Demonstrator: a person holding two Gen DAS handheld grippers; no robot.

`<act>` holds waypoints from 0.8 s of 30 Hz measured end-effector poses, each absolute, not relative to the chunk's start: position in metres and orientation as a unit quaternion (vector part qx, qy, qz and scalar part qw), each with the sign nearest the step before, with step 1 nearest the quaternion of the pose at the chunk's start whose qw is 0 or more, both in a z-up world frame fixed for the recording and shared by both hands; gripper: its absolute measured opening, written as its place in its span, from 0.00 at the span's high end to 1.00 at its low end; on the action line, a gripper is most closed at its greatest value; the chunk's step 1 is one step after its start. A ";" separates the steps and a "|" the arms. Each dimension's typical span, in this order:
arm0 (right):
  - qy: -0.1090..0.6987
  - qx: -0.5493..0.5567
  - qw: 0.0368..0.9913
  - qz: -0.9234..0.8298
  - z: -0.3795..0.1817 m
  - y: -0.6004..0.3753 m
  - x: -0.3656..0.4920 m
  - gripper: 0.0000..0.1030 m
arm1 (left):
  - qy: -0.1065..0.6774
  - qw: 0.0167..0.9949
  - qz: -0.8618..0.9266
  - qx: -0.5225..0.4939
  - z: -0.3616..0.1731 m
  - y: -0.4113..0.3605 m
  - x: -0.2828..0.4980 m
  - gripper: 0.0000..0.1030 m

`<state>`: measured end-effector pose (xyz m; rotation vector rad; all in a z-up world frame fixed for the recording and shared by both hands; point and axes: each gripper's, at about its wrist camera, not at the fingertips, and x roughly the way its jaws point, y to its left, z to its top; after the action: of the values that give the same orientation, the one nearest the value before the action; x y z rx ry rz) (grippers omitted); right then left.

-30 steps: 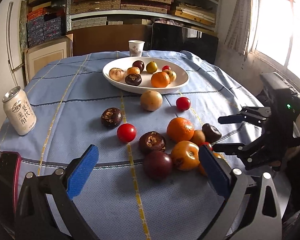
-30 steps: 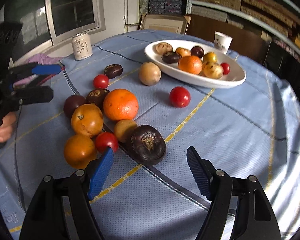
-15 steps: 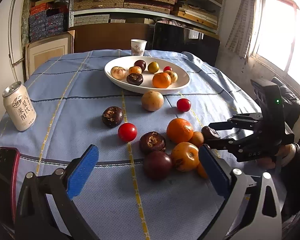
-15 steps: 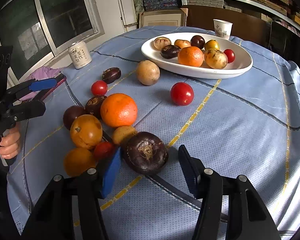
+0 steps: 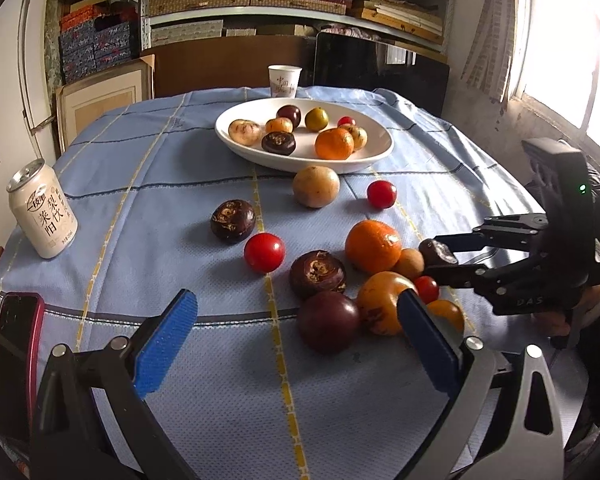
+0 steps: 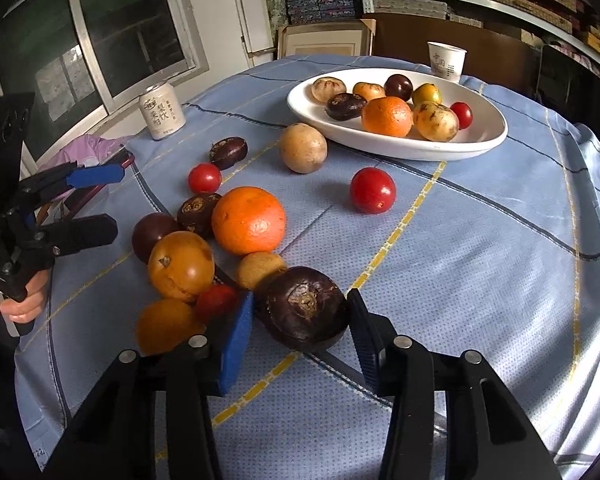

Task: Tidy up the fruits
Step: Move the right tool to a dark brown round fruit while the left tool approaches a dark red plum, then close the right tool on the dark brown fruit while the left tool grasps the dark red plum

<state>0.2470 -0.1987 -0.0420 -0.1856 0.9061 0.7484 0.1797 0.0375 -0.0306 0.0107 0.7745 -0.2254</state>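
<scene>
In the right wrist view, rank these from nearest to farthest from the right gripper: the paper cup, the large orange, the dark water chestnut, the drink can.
1. Dark water chestnut, between the right gripper's fingers.
2. Large orange, just beyond, left.
3. Drink can, far left.
4. Paper cup, behind the plate.

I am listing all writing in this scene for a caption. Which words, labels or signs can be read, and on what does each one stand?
"梨饮" and "莱阳": on the white drink can, in large characters; its round logo and small print are too blurred.
"DAS": on the black body of the right gripper.
Red characters on the white paper cup: too small to read.
</scene>
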 end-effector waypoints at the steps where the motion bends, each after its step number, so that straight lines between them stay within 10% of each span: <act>1: 0.429 -0.082 0.829 0.349 -0.042 -0.200 0.248 0.58 | 0.379 0.919 -0.109 0.006 -0.032 0.038 0.181 0.05; 9: 0.451 -0.021 0.825 0.340 -0.045 -0.213 0.259 0.58 | 0.390 0.913 -0.115 0.019 -0.038 0.035 0.182 0.07; 13: 0.451 -0.020 0.825 0.341 -0.045 -0.214 0.260 0.58 | 0.398 0.908 -0.124 0.031 -0.040 0.034 0.183 0.37; 24: 0.451 -0.018 0.824 0.341 -0.045 -0.213 0.259 0.58 | 0.405 0.892 -0.188 0.066 -0.048 0.032 0.178 0.40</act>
<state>0.2586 -0.2135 -0.0451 -0.0373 0.9596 0.7254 0.1782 0.0319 -0.0481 0.1363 0.8405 -0.3905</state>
